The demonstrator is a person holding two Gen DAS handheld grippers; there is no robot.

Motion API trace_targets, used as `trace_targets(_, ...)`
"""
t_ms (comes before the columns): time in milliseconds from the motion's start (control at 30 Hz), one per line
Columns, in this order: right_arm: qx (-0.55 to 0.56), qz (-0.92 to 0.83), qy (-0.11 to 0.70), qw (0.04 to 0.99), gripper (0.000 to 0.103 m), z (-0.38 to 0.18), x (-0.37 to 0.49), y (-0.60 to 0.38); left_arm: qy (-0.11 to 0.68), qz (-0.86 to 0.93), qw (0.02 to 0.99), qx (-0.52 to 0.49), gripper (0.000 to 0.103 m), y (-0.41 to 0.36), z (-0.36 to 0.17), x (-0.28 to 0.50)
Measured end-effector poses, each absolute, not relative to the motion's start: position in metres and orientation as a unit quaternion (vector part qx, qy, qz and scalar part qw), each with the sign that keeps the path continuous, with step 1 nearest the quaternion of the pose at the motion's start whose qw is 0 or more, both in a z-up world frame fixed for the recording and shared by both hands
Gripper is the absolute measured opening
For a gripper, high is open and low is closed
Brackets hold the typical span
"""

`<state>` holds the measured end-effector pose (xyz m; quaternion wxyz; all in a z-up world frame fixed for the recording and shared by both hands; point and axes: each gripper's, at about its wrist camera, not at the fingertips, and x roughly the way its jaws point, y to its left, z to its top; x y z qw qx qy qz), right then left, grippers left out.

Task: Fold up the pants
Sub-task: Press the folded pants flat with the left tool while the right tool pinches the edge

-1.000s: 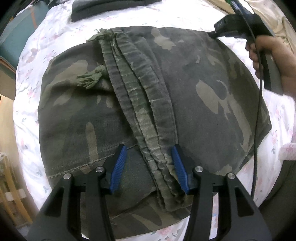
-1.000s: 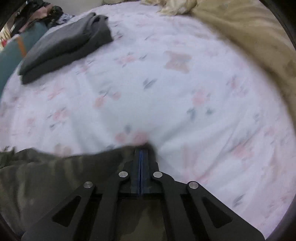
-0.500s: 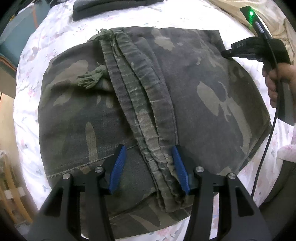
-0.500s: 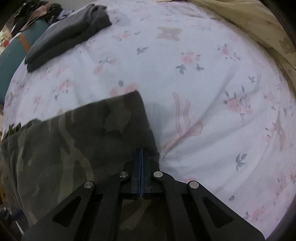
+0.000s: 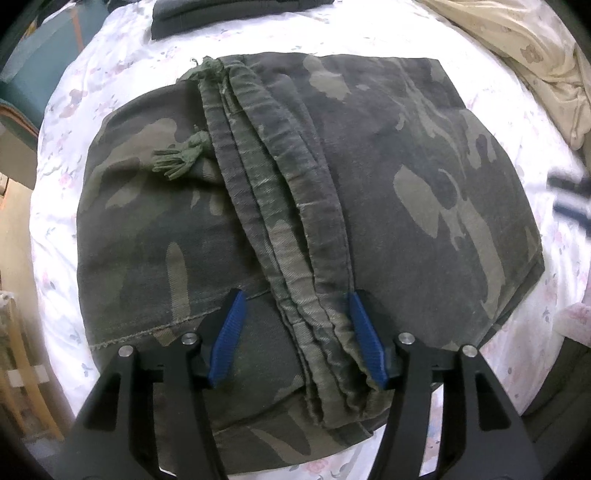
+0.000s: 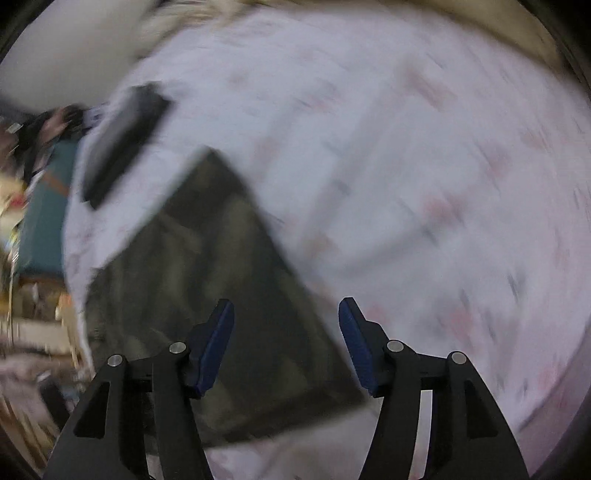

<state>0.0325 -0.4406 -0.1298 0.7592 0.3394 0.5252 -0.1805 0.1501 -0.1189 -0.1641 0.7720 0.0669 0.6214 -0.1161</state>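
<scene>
Camo pants (image 5: 388,177) lie folded flat on the floral bedsheet (image 5: 369,33), waistband bunched in a ridge down the middle, frayed drawstring end (image 5: 177,162) on the left part. Left gripper (image 5: 295,339) points down over the near edge, jaws opening, blue pads straddling the waistband ridge; the right pad looks right against it, contact unclear. Right gripper (image 6: 284,343) jaws opening, nothing between them, hovering over the pants' corner (image 6: 221,295); view heavily blurred. Dark folded garment (image 5: 221,11) at the far edge of the bed, beige blanket (image 5: 517,55) at far right. No readable writing, labels or brands anywhere.
</scene>
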Motion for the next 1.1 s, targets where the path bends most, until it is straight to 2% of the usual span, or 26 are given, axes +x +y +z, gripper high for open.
trace_targets(167,0.398,-0.187,0.559,0.703,0.061,-0.172,0.011,-0.436,0.621,-0.121,0.772,0.063,0.056,-0.119,-0.164,0.150)
trace_targets(367,0.340,-0.194,0.572,0.721,0.061,-0.182,0.016,-0.414,0.614,-0.128,0.776,0.066,0.056,-0.115,-0.161,0.145)
trace_targets(400,0.327,-0.193,0.574,0.725,0.056,-0.182,0.019,-0.411,0.614,-0.129,0.776,0.065,0.056,-0.114,-0.161,0.145)
trace_targets(433,0.322,-0.189,0.573,0.729,0.045,-0.180,0.018,-0.405,0.615,-0.129,0.775,0.062,0.056,-0.114,-0.161,0.145)
trace_targets(467,0.332,-0.177,0.566,0.733,0.026,-0.178,0.017,-0.403,0.616,-0.129,0.775,0.060,0.056,-0.112,-0.161,0.146)
trace_targets(600,0.331,-0.174,0.546,0.750,0.011,-0.166,0.012,-0.399,0.611,-0.133,0.778,0.060,0.057,-0.107,-0.161,0.143)
trace_targets(767,0.290,-0.150,0.484,0.812,0.008,-0.124,-0.001,-0.374,0.605,-0.124,0.784,0.072,0.065,-0.108,-0.156,0.138)
trace_targets(867,0.273,-0.107,0.442,0.848,0.008,-0.099,-0.005,-0.355,0.609,-0.120,0.782,0.051,0.065,-0.101,-0.148,0.136)
trace_targets(1100,0.247,0.002,0.391,0.887,0.007,-0.062,0.001,-0.319,0.585,-0.107,0.803,0.053,0.066,-0.083,-0.089,0.148)
